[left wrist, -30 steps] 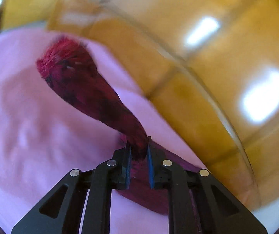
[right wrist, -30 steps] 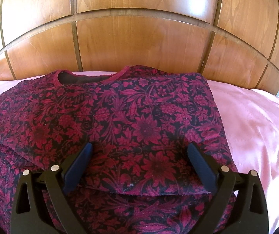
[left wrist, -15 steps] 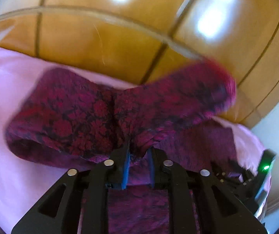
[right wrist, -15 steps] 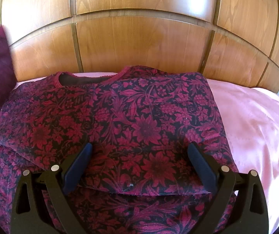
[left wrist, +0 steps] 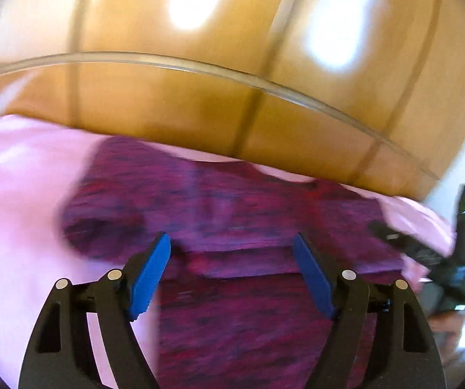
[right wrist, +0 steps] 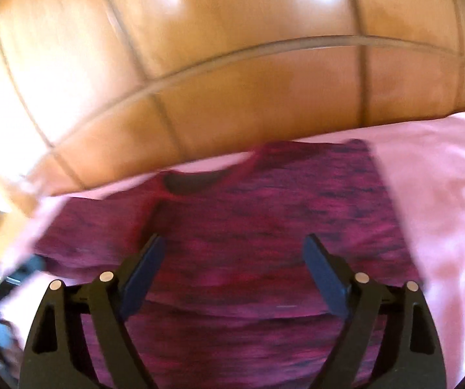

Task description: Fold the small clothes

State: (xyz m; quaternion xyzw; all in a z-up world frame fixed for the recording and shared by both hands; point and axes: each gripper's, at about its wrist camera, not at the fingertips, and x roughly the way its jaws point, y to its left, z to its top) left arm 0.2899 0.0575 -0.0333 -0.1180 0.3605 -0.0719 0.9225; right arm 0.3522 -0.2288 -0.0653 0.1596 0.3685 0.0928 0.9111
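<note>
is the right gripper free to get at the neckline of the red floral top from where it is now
Probably yes. The right gripper is open and empty above the red floral top, and the neckline lies straight ahead near the wooden headboard with nothing over it. Blur hides detail.

Bed, one, covered with a smooth pink sheet (left wrist: 21, 194) (right wrist: 443, 194) that carries a faint sheen. Sheet runs back to a glossy wooden headboard (left wrist: 200, 103) (right wrist: 232, 97) of rectangular panels divided by thin grooves.

Lying directly on the sheet: one dark red and black patterned top (left wrist: 232, 214) (right wrist: 264, 220), flat, neckline (right wrist: 196, 183) toward the headboard. Left side folded in over the body; lower part folded up, forming a straight horizontal edge across the front. Pink sheet visible on both sides of the garment. Both views are motion-blurred; pattern detail cannot be read.
</note>
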